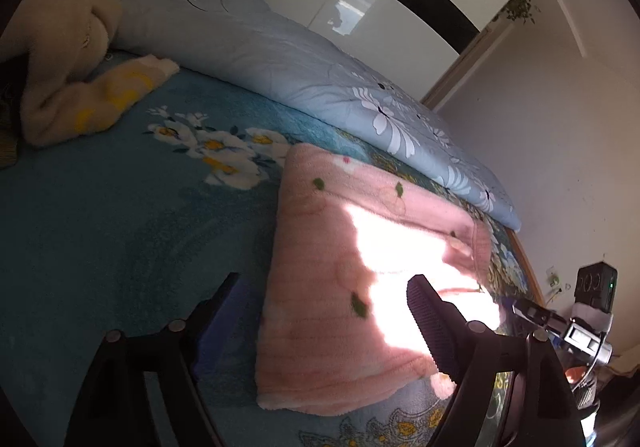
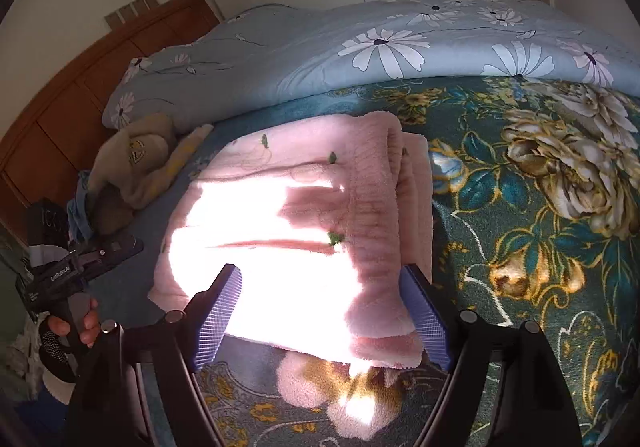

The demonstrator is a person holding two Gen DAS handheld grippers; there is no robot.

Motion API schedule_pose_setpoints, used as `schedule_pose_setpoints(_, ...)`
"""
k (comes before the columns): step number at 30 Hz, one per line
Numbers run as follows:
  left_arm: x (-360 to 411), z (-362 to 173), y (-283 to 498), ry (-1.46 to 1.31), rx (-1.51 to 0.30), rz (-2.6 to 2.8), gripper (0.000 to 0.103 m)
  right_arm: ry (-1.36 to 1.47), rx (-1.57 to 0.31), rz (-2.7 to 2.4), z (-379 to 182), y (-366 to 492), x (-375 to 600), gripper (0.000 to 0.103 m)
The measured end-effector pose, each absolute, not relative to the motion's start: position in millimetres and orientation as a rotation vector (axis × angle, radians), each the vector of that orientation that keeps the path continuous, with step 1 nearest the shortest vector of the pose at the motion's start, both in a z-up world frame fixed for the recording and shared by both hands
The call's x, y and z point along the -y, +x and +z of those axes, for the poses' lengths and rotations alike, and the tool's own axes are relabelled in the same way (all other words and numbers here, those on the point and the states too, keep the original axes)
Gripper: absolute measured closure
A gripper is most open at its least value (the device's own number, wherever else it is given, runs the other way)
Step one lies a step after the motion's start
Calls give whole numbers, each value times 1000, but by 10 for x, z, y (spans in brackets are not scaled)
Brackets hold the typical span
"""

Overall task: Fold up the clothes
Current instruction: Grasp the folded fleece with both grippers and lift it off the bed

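Black fingers with ribbed pads fill the bottom of my left wrist view: the left gripper (image 1: 324, 321) stands wide open and has nothing in its hold. Between and just beyond the fingers I see the folded pink fleece garment (image 1: 340, 287), lying flat on the teal flowered bedspread (image 1: 100, 207), with a hard patch of sunlight across its right half. One pad overlaps the garment's right part in the picture; whether it touches the cloth I cannot tell. Further up the bed, on the left, a cream fleece piece (image 1: 68, 79) sits bunched. Behind both runs a pale blue quilt (image 1: 248, 47) printed with white flowers. At the far right edge I catch the right gripper (image 1: 560, 323) down by the corner of the bed.

Switching to the right wrist view: the right gripper (image 2: 320, 311) is also spread wide, blue pads either side of the near edge of the pink garment (image 2: 320, 207), gripping nothing as far as I can see. The folded stack shows its layered edge on the right, and a loose pink flap hangs toward me below it. Bedspread (image 2: 540, 207) to the right, quilt (image 2: 360, 59) behind, cream piece (image 2: 140, 159) off left by the wooden headboard (image 2: 80, 87). Low on the left, a hand (image 2: 76, 327) holds the left gripper (image 2: 112, 247) by its handle.
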State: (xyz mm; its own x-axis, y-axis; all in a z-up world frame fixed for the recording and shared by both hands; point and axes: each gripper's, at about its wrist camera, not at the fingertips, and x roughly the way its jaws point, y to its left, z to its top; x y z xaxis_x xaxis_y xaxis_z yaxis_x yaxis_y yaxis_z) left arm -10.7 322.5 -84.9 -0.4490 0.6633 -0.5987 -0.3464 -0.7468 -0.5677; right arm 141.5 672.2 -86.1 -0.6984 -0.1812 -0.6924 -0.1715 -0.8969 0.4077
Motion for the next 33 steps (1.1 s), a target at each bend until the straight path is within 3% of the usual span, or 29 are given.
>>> schedule_pose_setpoints(3, -3090, -942, -411, -1200, 620, 2173, 0, 1142, 944, -2778, -900, 1474, -7002, 14)
schedule_pose_setpoints(7, -3201, -1186, -660, -1338, 622, 2100, 0, 1159, 1178, -2749, -1072, 1448, -7358, 6)
schedule_pose_setpoints(13, -3682, -1480, -714, -1449, 474, 1950, 0, 1187, 1426, -2500, -1472, 1152, -7650, 4)
schedule_pose_setpoints(17, -3828, -1577, -783, -1485, 393, 1897, 0, 1220, 1442, -2362, -1675, 916, -7659, 4)
schedule_pose_setpoints(22, -3960, -1542, -765, -1455, 298, 1856, 0, 1276, 1332, -2293, -1782, 717, -7533, 0)
schedule_pose_setpoints(27, -4127, -1602, -727, -1445, 318, 1781, 1, 1259, 1256, -2304, -1787, 496, -7448, 0)
schedule_pose_setpoints(30, -4144, -1613, -712, -1447, 335, 1738, 1, 1242, 1264, -2304, -1807, 499, -7477, 3)
schedule_pose_setpoints(31, -4144, -1619, -712, -1447, 352, 1723, 2, 1241, 1282, -2307, -1817, 521, -7503, 10)
schedule_pose_setpoints(32, -4142, -1623, -712, -1446, 372, 1716, 8, 1249, 1300, -2313, -1829, 546, -7531, 16)
schedule_pose_setpoints(33, -4142, -1636, -712, -1449, 396, 1706, 22, 1256, 1314, -2315, -1842, 564, -7556, 29)
